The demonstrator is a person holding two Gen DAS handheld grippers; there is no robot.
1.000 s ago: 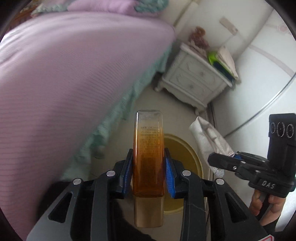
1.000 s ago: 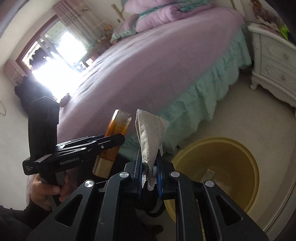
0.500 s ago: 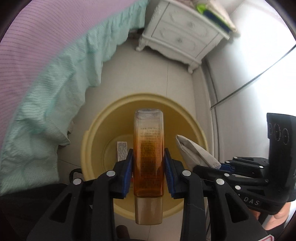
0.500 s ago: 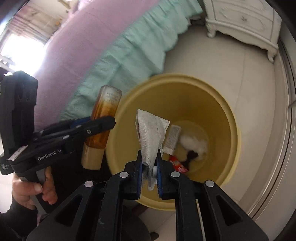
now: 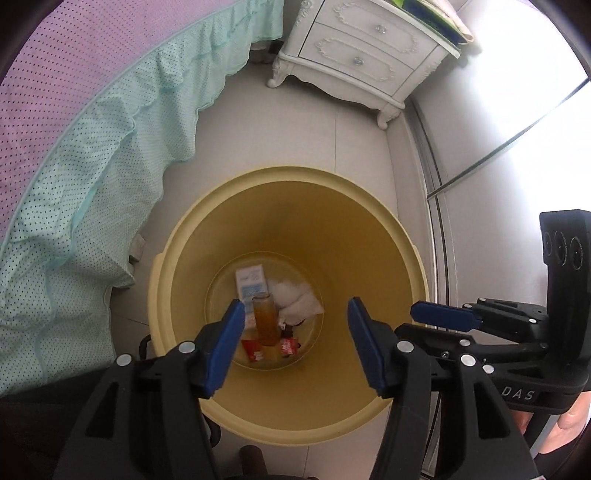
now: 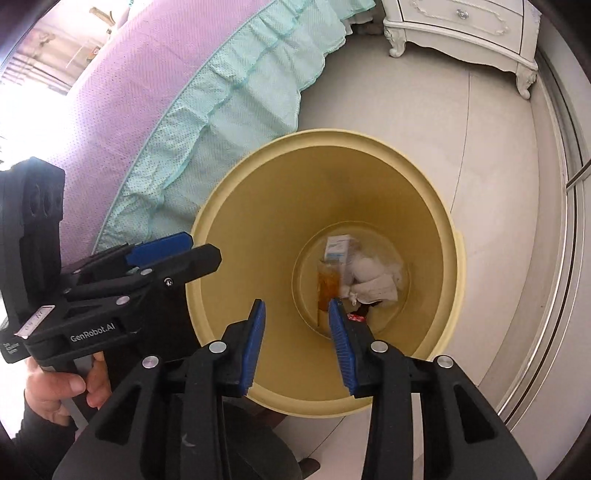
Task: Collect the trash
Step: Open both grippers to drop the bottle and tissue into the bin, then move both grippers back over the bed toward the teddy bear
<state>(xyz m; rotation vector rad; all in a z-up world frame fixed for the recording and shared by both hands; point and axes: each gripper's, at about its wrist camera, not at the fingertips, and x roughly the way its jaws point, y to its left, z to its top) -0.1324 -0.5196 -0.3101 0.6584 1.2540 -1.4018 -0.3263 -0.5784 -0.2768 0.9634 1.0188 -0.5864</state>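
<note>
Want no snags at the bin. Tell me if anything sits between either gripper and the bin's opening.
Nothing visible does. The left gripper and right gripper hang open above the bin, its mouth uncovered. The bottle and tissue lie at the bottom.

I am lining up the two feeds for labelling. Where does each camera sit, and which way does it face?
Left wrist: on the open left gripper, facing down into the round yellow plastic bin; the right gripper shows at right.
Right wrist: on the open right gripper, facing down into the same bin; the left gripper and the hand holding it show at left.
Shared: the amber bottle, white crumpled tissue, white nightstand.
</note>
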